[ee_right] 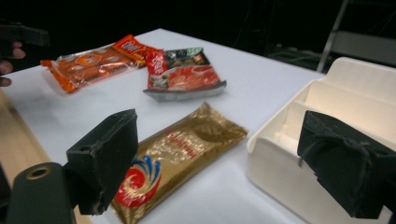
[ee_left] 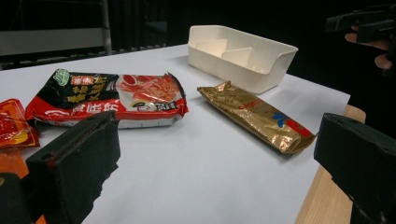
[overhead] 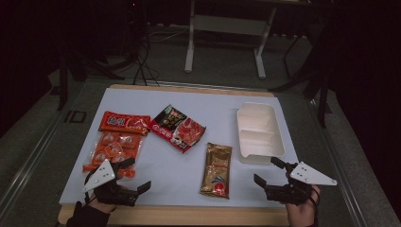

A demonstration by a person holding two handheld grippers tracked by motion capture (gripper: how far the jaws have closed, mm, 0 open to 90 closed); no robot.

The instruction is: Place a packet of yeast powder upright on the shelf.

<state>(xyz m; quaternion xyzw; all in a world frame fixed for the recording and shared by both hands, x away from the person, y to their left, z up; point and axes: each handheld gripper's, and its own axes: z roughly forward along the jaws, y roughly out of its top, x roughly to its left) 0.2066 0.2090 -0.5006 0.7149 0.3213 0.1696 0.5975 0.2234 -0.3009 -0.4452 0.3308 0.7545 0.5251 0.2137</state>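
Note:
Several snack packets lie flat on the white mat [overhead: 189,161]: an orange one [overhead: 113,149], a red one [overhead: 124,123], a black-and-red one [overhead: 177,127] and a gold one [overhead: 217,169]. My left gripper [overhead: 136,175] hovers at the near left beside the orange packet, open, with nothing between its jaws. In the left gripper view my left gripper [ee_left: 217,158] faces the gold packet [ee_left: 257,116] and the black-and-red packet [ee_left: 112,98]. My right gripper [overhead: 269,171] stands open at the near right, between the gold packet and the white tray [overhead: 279,142]. The right gripper view puts my right gripper [ee_right: 224,161] over the gold packet [ee_right: 173,154].
The white tray [ee_right: 327,107] has a divider inside and holds nothing. The table's wooden front edge [overhead: 189,215] runs under both hands. Beyond the table are a dark floor, cables and a metal stand [overhead: 224,28].

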